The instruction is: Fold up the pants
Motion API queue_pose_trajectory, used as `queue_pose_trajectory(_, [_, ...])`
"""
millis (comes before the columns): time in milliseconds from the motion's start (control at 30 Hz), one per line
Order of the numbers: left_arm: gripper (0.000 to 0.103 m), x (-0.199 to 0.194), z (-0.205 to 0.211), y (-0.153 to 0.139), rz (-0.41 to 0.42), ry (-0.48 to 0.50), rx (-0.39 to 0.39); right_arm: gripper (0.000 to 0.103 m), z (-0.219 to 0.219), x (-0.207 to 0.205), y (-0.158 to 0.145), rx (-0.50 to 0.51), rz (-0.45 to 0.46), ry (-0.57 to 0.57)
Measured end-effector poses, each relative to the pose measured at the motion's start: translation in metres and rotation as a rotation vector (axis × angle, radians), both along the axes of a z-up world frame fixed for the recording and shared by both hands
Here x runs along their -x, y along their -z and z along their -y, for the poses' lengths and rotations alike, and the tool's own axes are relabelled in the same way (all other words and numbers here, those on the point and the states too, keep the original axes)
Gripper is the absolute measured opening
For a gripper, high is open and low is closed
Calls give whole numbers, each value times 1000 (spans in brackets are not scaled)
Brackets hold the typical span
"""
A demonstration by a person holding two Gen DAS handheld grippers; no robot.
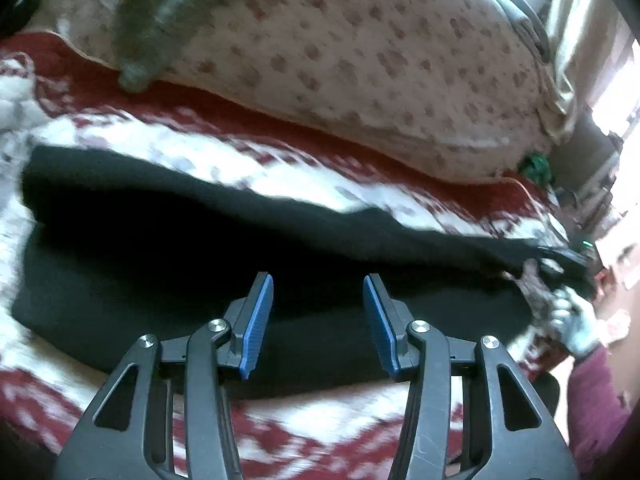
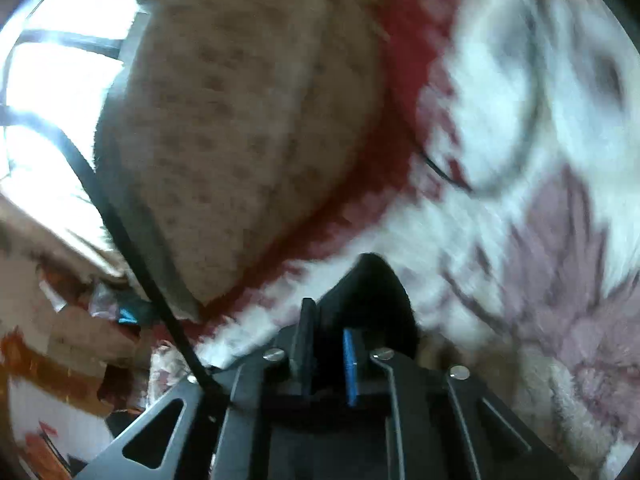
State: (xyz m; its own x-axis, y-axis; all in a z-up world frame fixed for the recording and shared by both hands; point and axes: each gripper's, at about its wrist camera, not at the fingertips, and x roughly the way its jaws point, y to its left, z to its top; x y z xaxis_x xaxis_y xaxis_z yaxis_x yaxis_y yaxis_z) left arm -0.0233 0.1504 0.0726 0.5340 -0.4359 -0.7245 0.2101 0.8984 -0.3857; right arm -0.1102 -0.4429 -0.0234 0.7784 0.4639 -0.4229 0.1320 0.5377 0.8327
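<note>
Left wrist view, nearest — the left gripper (image 1: 318, 284) is seen with its blue-padded fingers (image 1: 256, 328) spread apart; nothing is held between them, and the black cloth shows in the gap beyond the tips. The gripper is poised just above the pants (image 1: 200, 248), which are laid lengthwise across a red-and-white patterned blanket (image 1: 280, 420). The pants are black, seemingly doubled over along their length, with one long fold line visible across the middle. The near edge lies just past the fingertips; the far edge is bordered by more of the blanket.

At the right end of the pants a gloved hand (image 1: 576, 324) with a dark red sleeve (image 1: 596, 392) is seen, gripping the handle of the other tool where the cloth is drawn to a narrow point.

Right wrist view — the right gripper (image 2: 326, 332) is seen with its fingers pressed together on a bunched end of the black pants (image 2: 372, 292); the cloth rises as a dark tuft just beyond the tips. One blue pad (image 2: 350, 364) is visible, the other finger is shown edge-on. The frame is heavily motion-blurred.

Further back, a cream cushion with brown spots (image 1: 380, 60) is set along the blanket's far edge, with a grey blurred object (image 1: 152, 28) resting on it — it cannot be identified. A bright window (image 2: 60, 80) is noted beyond the cushion
</note>
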Motion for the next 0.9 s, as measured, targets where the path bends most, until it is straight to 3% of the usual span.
queue_pose_trajectory(100, [47,-8,-42,-13,38,-127,-9,9,-3,15,-32,-6,136,-7])
queue_pose_trajectory(200, [47,-19,-84,-19,61,-260,-19,9,-6,30,-44,-32,201,-14])
queue_pose_trajectory(267, [47,-29,-111,-22,66,-359,-36,9,-6,36,-42,-44,198,-18])
queue_pose_trajectory(400, [64,-51,-158,-20,40,-472,30,9,-7,33,-23,-50,137,-22])
queue_pose_trajectory(467, [65,-65,-167,-12,-21,-445,82,9,-10,27,-16,-18,102,-25])
queue_pose_trajectory(533, [65,-79,-167,-3,-80,-404,89,15,-11,22,-8,-54,66,-18])
queue_pose_trajectory(567, [65,-86,-162,0,-106,-374,75,26,-10,21,-5,-86,55,-17])
queue_pose_trajectory(667, [65,-102,-148,16,-184,-338,-9,38,-26,11,-10,-81,59,-63])
queue_pose_trajectory(767, [65,-111,-136,28,-241,-298,-45,45,-68,-19,-27,-44,81,-220])
queue_pose_trajectory(900, [65,-105,-129,25,-203,-284,-59,52,-155,-85,-47,-24,135,-494])
